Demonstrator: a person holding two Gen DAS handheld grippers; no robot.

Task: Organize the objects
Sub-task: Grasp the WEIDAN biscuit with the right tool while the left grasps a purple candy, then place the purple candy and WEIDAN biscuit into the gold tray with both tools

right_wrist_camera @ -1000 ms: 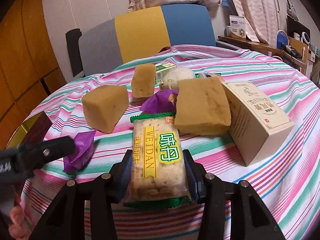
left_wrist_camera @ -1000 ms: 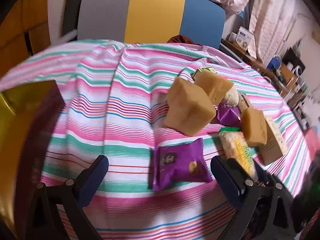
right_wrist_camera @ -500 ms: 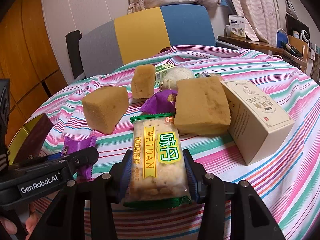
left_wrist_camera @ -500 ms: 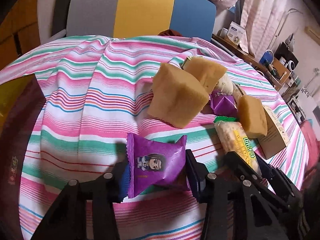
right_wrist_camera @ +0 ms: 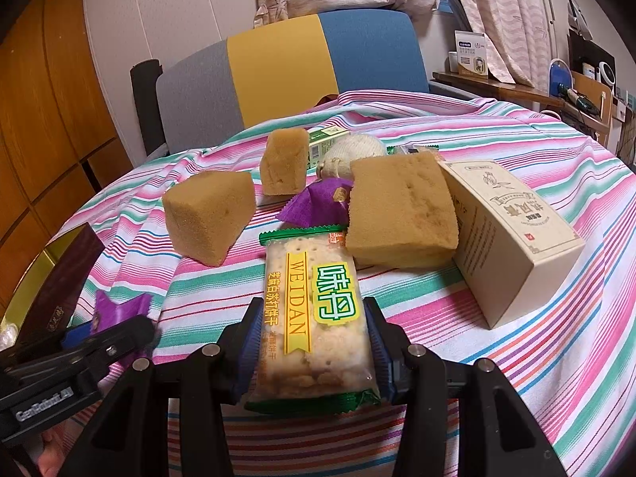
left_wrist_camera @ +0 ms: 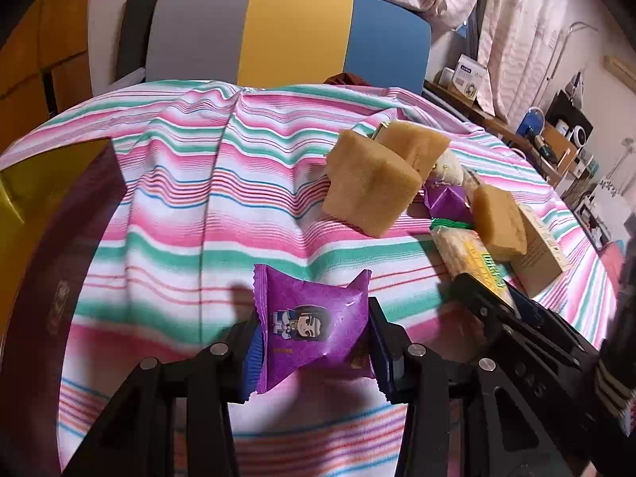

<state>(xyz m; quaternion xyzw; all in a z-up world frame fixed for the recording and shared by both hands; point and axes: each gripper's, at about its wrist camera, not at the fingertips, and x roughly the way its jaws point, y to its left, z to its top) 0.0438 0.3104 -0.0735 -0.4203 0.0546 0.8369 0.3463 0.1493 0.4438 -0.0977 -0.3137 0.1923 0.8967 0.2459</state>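
Observation:
My left gripper (left_wrist_camera: 316,338) is shut on a purple snack packet (left_wrist_camera: 312,324) with a cartoon figure and holds it just above the striped tablecloth (left_wrist_camera: 190,198). My right gripper (right_wrist_camera: 314,342) is shut on a clear WEIDAN cracker pack (right_wrist_camera: 316,310) with a green edge. In the right wrist view the left gripper (right_wrist_camera: 79,353) shows at lower left with the purple packet (right_wrist_camera: 119,310). In the left wrist view the right gripper (left_wrist_camera: 516,330) and the cracker pack (left_wrist_camera: 469,254) show at right.
Three tan sponge blocks (right_wrist_camera: 208,214) (right_wrist_camera: 284,161) (right_wrist_camera: 401,214), a second purple packet (right_wrist_camera: 318,206), a beige carton (right_wrist_camera: 512,238), a white ball (right_wrist_camera: 353,151) and a small green box (right_wrist_camera: 324,145) lie mid-table. A dark box with gold lining (left_wrist_camera: 35,238) stands at the left. A chair (left_wrist_camera: 290,35) stands behind.
My left gripper closed on the purple packet and lifted it slightly off the cloth. My right gripper kept its hold on the cracker pack and barely moved.

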